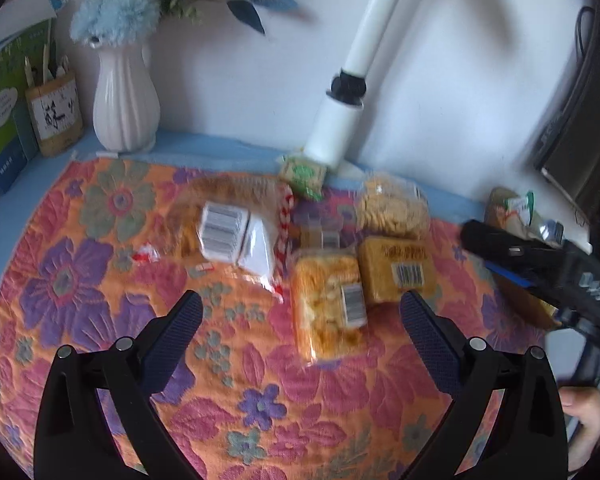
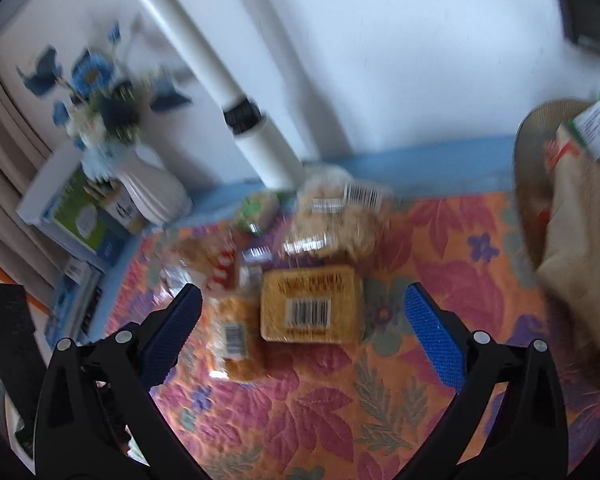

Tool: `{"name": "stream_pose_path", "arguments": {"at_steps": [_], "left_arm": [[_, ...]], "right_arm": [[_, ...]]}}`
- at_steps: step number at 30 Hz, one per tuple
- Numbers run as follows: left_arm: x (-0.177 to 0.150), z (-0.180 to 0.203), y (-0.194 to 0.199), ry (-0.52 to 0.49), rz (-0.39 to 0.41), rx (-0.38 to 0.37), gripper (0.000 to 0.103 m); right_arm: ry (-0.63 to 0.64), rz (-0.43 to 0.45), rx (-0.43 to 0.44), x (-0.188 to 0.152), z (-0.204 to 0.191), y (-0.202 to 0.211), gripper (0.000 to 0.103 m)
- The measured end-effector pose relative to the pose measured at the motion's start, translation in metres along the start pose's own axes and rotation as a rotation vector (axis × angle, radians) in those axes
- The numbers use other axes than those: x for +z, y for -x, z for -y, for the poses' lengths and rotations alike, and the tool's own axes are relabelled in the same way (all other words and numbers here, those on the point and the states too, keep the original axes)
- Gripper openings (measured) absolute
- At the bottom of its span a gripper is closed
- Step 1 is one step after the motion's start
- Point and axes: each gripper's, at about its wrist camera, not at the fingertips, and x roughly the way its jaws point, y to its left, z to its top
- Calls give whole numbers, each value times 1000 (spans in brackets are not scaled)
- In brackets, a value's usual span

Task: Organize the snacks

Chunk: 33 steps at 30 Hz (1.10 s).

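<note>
Both tools stand wide open and hold nothing: my left tool (image 1: 300,312) hangs over the floral cloth (image 1: 100,280) on the bench with its blue pads spread, and my right tool (image 2: 302,312) is spread just as wide above the same cloth. Between the left tool's fingers I see a clear pack of orange snacks (image 1: 328,304) lying lengthwise, touching a flat yellow barcoded pack (image 1: 396,272) on its right. Behind those lies a clear bag of round biscuits (image 1: 392,208), and to the left a larger bag with a white barcode label (image 1: 224,224). A small green-printed packet (image 1: 304,176) sits at the foot of a white pole (image 1: 340,120). Right-wrist view puts the yellow pack between my right tool's fingers, and a woven basket (image 2: 540,140) with packets already in it at the far right. A white vase (image 1: 124,108) of blue flowers stands at the back left.
</note>
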Motion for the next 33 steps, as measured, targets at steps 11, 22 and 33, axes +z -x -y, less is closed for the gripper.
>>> {"name": "stream_pose_path", "arguments": {"at_steps": [11, 22, 33], "left_arm": [[-32, 16, -34, -79, -11, 29, 98], [-39, 4, -54, -45, -27, 37, 98], [-38, 11, -59, -72, -37, 76, 98]], "right_arm": [[47, -22, -59, -20, -3, -46, 100], [90, 14, -55, -27, -6, -66, 100], [86, 19, -46, -28, -2, -62, 100]]}}
